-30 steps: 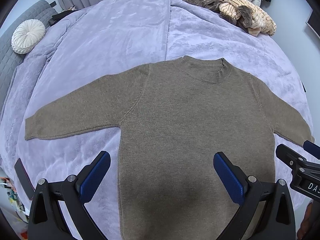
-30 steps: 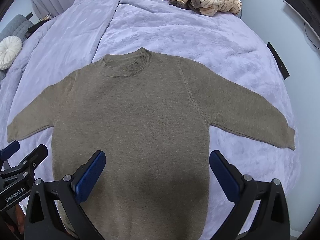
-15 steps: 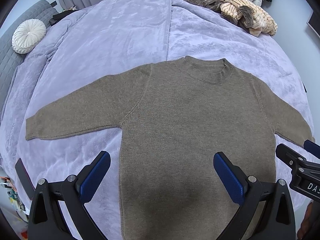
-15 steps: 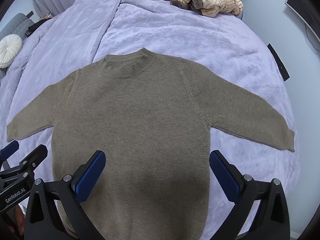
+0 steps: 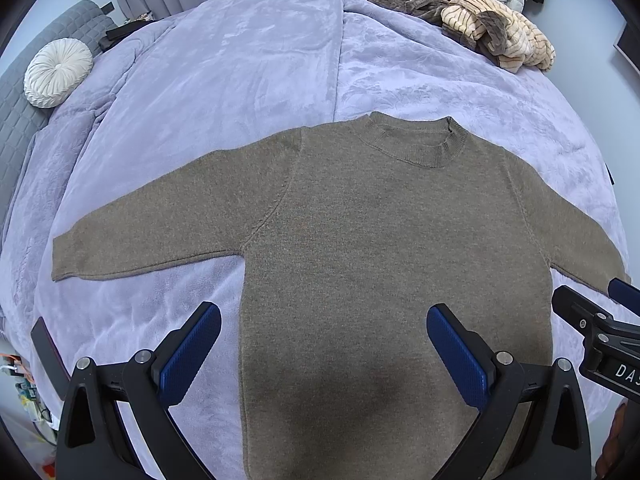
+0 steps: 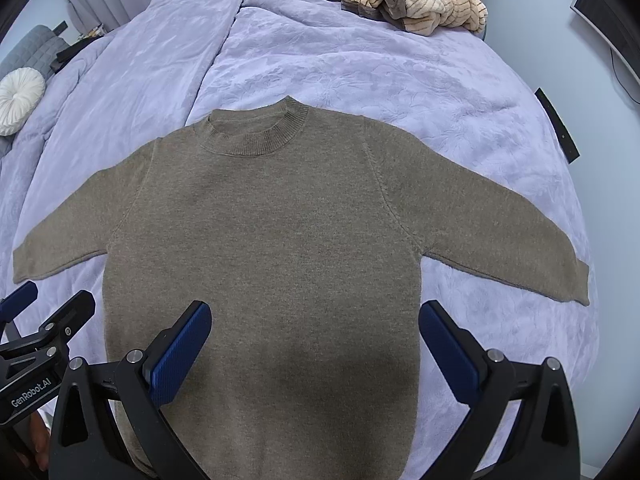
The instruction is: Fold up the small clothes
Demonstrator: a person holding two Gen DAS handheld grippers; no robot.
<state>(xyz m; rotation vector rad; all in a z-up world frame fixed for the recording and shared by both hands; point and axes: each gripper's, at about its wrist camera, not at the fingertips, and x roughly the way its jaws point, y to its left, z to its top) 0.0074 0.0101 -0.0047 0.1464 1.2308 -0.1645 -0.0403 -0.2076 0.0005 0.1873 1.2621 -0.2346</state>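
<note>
Sweater [image 5: 384, 248] lies flat and face up on the bed [image 5: 248, 80], collar at the far end, hem toward the near edge, both sleeves spread out to left and right. One sweater is laid out; a single heap of other clothes [image 5: 480, 32] sits at the far right of the bed, well apart from it.

The left gripper [image 5: 324, 344] hangs above the sweater's near left part, its jaws spread wide: the left blue pad is over bare blanket just left of the body's side edge, the right pad over the knit. It grips nothing.

The right gripper [image 6: 314, 340] hangs above the near right part, jaws likewise wide and empty; its left pad is over the knit, its right pad at the body's right edge over the blanket. Neither gripper visibly touches the cloth.

Each gripper shows at the edge of the other's view, so the two are side by side. One round white cushion [image 5: 58, 72] rests at the far left, against a grey quilted headboard [image 5: 24, 112].
</note>
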